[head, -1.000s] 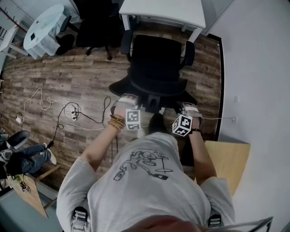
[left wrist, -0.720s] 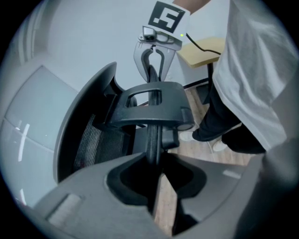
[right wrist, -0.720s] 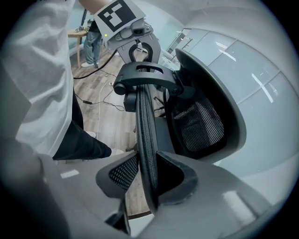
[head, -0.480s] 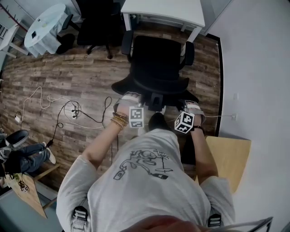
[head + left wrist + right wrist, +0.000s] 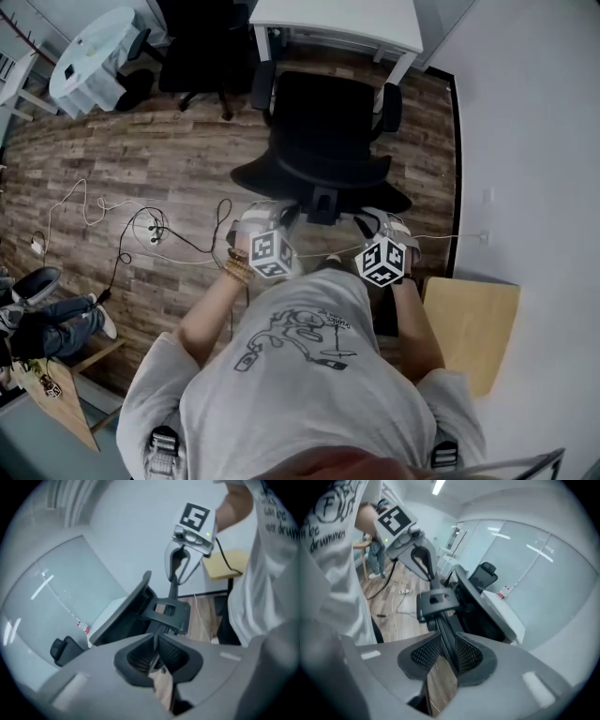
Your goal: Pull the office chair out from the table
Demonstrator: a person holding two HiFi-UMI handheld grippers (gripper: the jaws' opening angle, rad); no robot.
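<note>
The black office chair (image 5: 323, 131) stands on the wood floor, its seat facing the white table (image 5: 337, 23) and its backrest towards me. Both grippers are at the backrest's top edge. In the head view my left gripper (image 5: 281, 214) is at the left part and my right gripper (image 5: 373, 220) at the right part. In the left gripper view the jaws (image 5: 155, 648) are closing, with only a thin dark sliver of the rim between the pads. In the right gripper view the jaws (image 5: 445, 651) are closing on a black bar of the backrest.
Loose cables (image 5: 150, 230) lie on the floor at the left. A second black chair (image 5: 197, 56) and a round white table (image 5: 89, 52) stand at the back left. A light wooden box (image 5: 473, 328) and a white wall (image 5: 534, 187) are close at the right. Another person's legs (image 5: 47, 328) show at the left edge.
Both grippers have risen and drawn back towards me, and each has rolled, so the marker cubes show other faces. The chair has hardly shifted.
</note>
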